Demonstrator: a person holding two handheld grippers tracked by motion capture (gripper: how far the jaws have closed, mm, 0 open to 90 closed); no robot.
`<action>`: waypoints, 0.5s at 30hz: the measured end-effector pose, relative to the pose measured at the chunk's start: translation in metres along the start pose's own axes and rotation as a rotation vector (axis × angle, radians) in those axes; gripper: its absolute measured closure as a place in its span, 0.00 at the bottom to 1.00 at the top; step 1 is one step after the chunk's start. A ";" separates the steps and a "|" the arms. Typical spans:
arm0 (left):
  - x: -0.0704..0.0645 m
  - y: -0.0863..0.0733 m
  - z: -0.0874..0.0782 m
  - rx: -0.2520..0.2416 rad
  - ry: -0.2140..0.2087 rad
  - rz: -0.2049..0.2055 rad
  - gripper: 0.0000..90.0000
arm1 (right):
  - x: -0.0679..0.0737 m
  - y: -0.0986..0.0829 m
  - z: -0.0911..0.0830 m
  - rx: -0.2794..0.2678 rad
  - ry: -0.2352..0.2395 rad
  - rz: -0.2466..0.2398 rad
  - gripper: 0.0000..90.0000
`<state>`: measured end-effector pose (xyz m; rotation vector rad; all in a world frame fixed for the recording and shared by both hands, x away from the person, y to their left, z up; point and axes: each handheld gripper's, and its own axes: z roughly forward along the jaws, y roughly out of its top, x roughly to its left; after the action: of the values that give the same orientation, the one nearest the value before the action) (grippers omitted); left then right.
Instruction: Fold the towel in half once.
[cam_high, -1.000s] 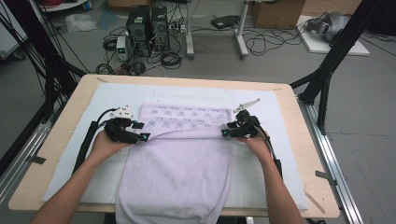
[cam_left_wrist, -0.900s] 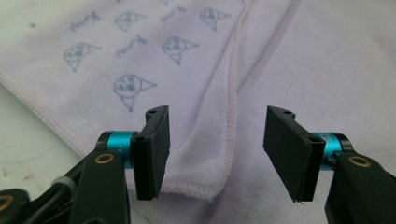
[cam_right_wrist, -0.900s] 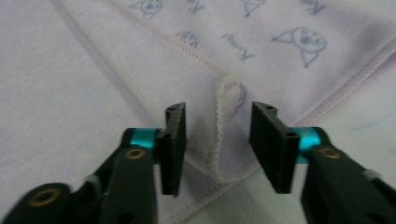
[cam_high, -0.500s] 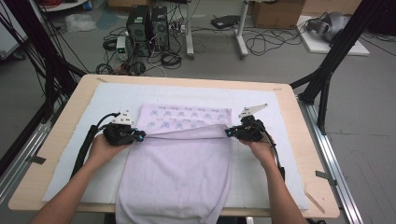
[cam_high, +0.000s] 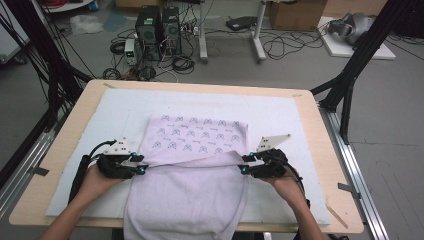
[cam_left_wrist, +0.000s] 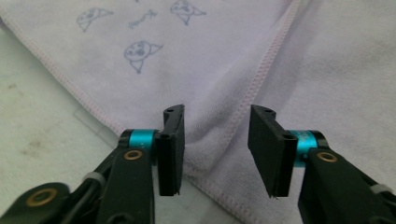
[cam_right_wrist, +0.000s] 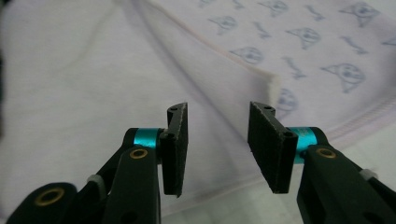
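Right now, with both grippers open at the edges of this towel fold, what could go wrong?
1. The near part of the towel hangs over the table edge; with the left gripper and right gripper both open, its weight may drag the fold out.
2. The folded edge sags in the middle, so the fold may set crooked.
3. Closing blindly could pinch only one layer.

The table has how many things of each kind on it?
Towel: 1
White mat: 1
Hand-held gripper: 2, left hand-held gripper and right hand-held gripper
Total: 4
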<state>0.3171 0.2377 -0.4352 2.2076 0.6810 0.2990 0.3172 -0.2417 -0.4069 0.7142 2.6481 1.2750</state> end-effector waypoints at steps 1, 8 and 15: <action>0.000 -0.001 0.000 0.001 0.003 -0.004 0.61 | 0.007 -0.003 -0.001 -0.002 0.015 0.002 0.62; 0.000 -0.004 0.004 -0.003 0.000 -0.004 0.70 | 0.042 -0.022 0.017 0.066 0.107 -0.061 0.62; -0.002 -0.005 0.001 -0.006 -0.005 0.003 0.84 | 0.054 -0.036 0.018 0.121 0.159 -0.124 0.78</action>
<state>0.3142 0.2390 -0.4400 2.2029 0.6736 0.2963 0.2618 -0.2231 -0.4402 0.4714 2.8658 1.1945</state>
